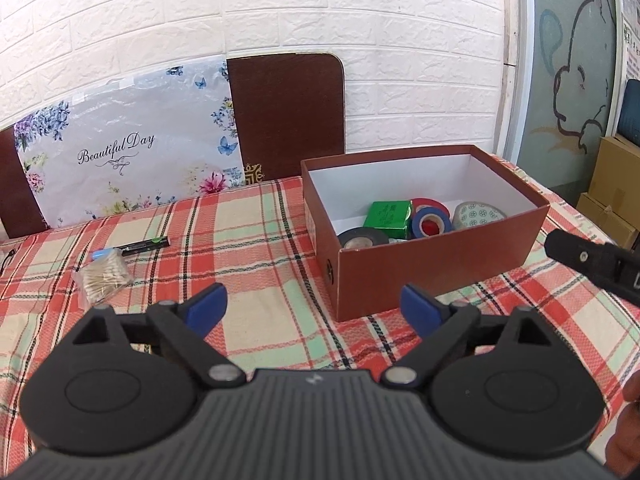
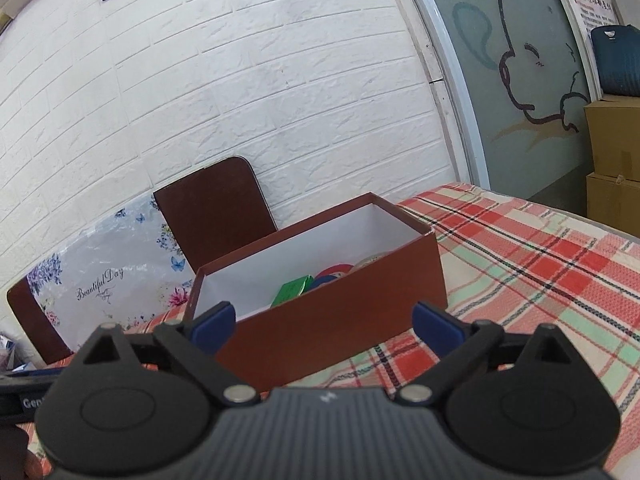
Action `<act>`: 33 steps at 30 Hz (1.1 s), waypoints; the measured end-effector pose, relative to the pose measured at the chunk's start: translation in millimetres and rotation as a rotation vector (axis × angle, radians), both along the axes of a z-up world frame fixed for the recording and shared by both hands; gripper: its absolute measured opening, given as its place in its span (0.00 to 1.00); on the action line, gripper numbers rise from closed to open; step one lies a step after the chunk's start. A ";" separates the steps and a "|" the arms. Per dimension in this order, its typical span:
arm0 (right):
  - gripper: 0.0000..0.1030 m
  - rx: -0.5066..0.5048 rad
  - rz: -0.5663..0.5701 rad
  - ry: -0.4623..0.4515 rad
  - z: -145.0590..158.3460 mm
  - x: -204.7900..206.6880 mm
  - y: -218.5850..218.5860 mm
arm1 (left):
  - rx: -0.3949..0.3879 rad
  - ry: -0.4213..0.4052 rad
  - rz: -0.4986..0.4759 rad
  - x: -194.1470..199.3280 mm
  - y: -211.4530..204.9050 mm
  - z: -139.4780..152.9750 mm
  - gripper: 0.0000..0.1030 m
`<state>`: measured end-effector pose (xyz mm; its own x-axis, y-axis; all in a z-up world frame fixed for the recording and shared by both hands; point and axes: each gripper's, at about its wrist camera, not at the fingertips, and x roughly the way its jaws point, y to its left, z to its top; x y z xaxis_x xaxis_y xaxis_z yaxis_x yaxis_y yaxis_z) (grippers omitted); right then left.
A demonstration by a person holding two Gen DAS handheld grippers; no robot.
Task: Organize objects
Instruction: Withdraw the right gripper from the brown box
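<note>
A: Nearest the lens sits the left gripper (image 1: 314, 306), its blue-padded fingers (image 1: 208, 306) spread wide apart with nothing between them, hovering above the red, green and cream plaid tablecloth (image 1: 260, 240).

B: And the other tool?

A: The right gripper (image 2: 322, 326) is likewise splayed and empty, with the long side of the open reddish-brown cardboard box (image 2: 320, 320) right in front of its fingers, blocking most of the contents. In the left wrist view that box (image 1: 432, 268) stands at about one o'clock, touching neither gripper.

B: What's inside?

A: A black roll of tape (image 1: 362, 238), a shiny green packet (image 1: 388, 218), a blue roll of tape (image 1: 432, 222) lying over a red roll (image 1: 428, 203), and a patterned pale roll (image 1: 478, 214) against the right wall.

B: Anything left outside?

A: At ten o'clock, well apart from the box, a clear bag of cotton swabs (image 1: 105, 276) lies on the cloth, with a black-and-green pen (image 1: 144, 245) just behind it. A floral "Beautiful Day" sheet (image 1: 124, 148) and a dark brown board (image 1: 288, 116) lean on the white brick wall (image 1: 280, 8) at twelve.
</note>
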<state>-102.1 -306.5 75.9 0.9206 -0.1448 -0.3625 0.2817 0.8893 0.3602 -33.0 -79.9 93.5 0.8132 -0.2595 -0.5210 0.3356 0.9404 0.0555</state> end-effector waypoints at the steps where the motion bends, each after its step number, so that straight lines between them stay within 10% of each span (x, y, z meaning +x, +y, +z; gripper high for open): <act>1: 0.96 0.005 0.001 -0.002 0.0 -0.2 -0.6 | -0.005 -0.005 0.008 -0.1 0.8 -0.2 0.98; 33: 0.97 -0.077 0.034 0.002 3.8 5.5 23.4 | 0.021 0.041 0.052 10.9 2.1 -8.5 1.00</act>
